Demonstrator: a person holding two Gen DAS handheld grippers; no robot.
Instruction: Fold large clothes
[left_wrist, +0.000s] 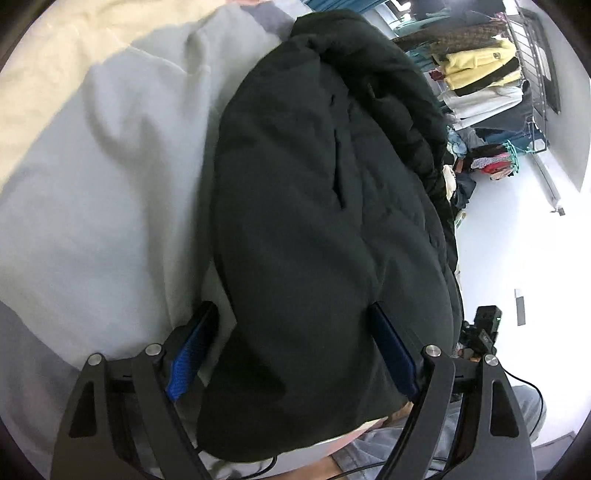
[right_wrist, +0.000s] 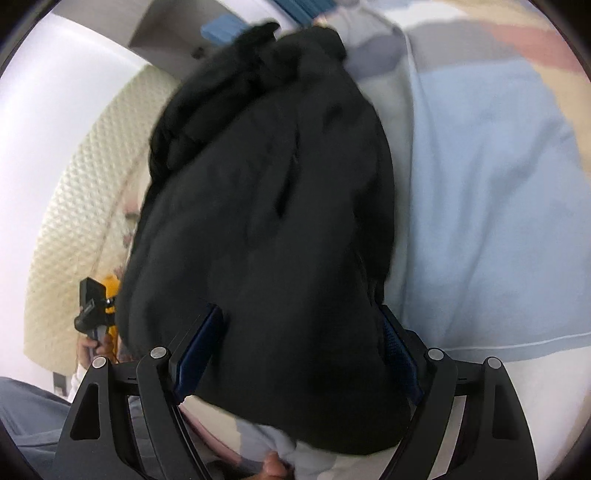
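A large dark padded jacket (left_wrist: 325, 221) lies bunched on a bed covered with a pale blue-grey sheet (left_wrist: 110, 206). In the left wrist view my left gripper (left_wrist: 295, 354) has its blue-padded fingers (left_wrist: 188, 354) spread wide, with the jacket's near end bulging between them. In the right wrist view the same jacket (right_wrist: 266, 221) fills the middle, and my right gripper (right_wrist: 301, 354) also stands wide open around its near end. Neither gripper visibly pinches the cloth. The other gripper (right_wrist: 94, 310) shows at the left in the right wrist view.
A clothes rack (left_wrist: 517, 74) with yellow, white and dark garments stands at the right, above a white floor (left_wrist: 517, 240). A quilted cream mattress edge (right_wrist: 74, 206) shows at the left of the right wrist view. The striped sheet (right_wrist: 498, 184) spreads to the right.
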